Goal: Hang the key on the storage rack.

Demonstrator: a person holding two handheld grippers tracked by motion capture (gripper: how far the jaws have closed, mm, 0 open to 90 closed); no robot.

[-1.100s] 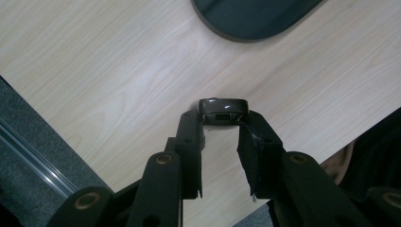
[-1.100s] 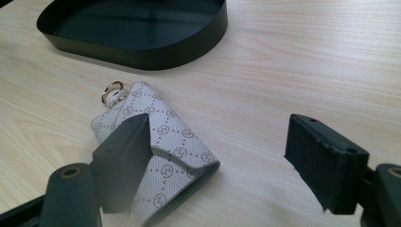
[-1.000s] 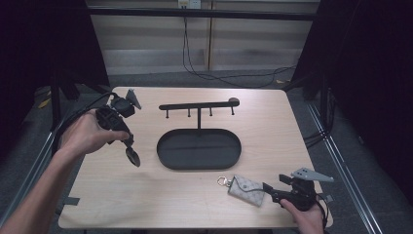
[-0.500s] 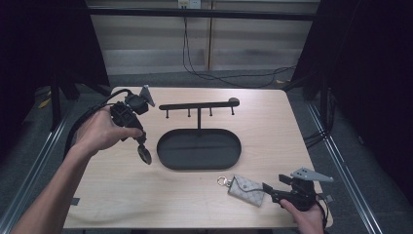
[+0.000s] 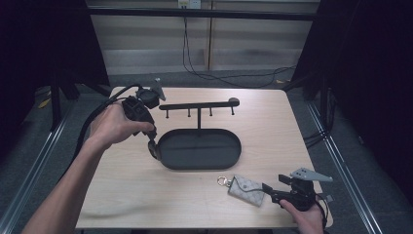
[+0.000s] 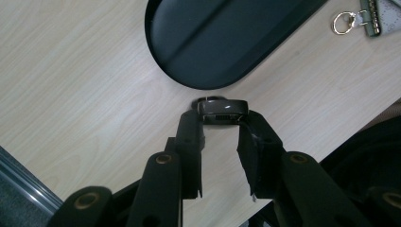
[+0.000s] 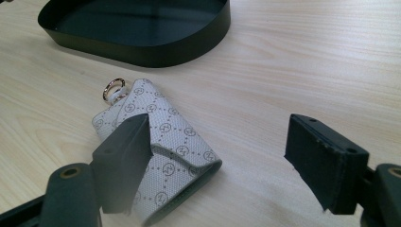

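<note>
1. The left tool (image 5: pixel 152 146) points down from a raised, bent wrist, its jaws clamped on a small dark object.
2. The right tool (image 5: pixel 267 190) lies low and level, its jaws spread apart, gripping nothing.

The black oval tray (image 5: pixel 199 148) sits mid-table with its hook rack (image 5: pixel 197 105) rising from the back rim — a barrier across the centre. The left gripper (image 5: pixel 152 146), clamped on a small dark object (image 6: pixel 222 110), hangs just beside the tray's left end. Bare wood lies left and front-left. At the front right, the patterned key pouch (image 5: pixel 247 189) lies between tray and right gripper (image 5: pixel 269 191), whose jaws stand apart beside it.
</note>
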